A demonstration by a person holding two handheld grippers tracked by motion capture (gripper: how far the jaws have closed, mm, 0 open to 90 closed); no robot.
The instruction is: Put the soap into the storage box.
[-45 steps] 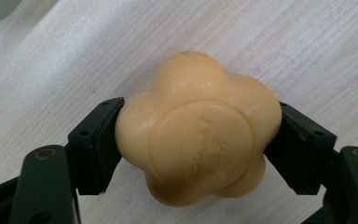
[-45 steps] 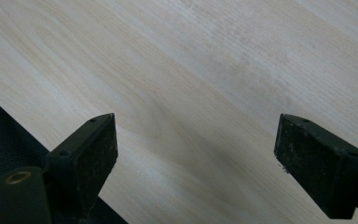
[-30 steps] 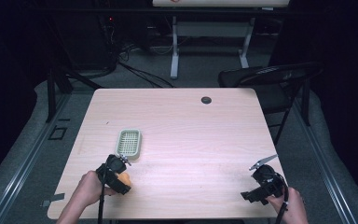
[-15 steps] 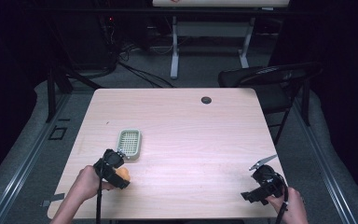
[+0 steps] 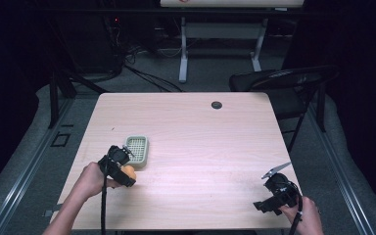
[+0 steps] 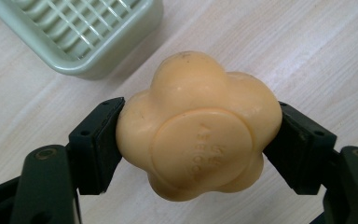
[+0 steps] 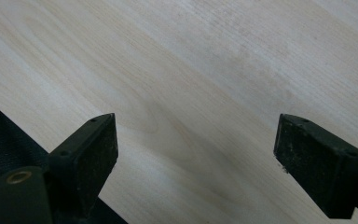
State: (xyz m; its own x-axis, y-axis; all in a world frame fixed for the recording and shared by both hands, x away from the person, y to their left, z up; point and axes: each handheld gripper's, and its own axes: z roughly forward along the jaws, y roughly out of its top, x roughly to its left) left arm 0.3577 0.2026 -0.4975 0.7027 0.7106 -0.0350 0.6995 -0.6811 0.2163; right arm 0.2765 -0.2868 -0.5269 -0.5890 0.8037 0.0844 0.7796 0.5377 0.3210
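My left gripper (image 6: pixel 198 140) is shut on an orange flower-shaped soap bar (image 6: pixel 198 126), both jaws pressing its sides. In the high view the left gripper (image 5: pixel 120 166) holds the soap bar (image 5: pixel 128 173) near the table's front left, just beside the pale green slatted soap dish (image 5: pixel 137 149). The dish (image 6: pixel 84 32) lies just beyond the soap in the left gripper view. My right gripper (image 5: pixel 267 196) rests at the table's front right, and its jaws (image 7: pixel 196 154) stand wide apart over bare wood, open with nothing between them.
The light wooden table (image 5: pixel 200 132) has a dark round grommet (image 5: pixel 217 105) near its far edge. A black chair (image 5: pixel 284 83) stands off the far right corner. The table's edge and dark floor (image 7: pixel 4 135) lie close to the right gripper.
The left gripper with the soap has moved a little away from the person, toward the soap dish. The right gripper has stayed where it was.
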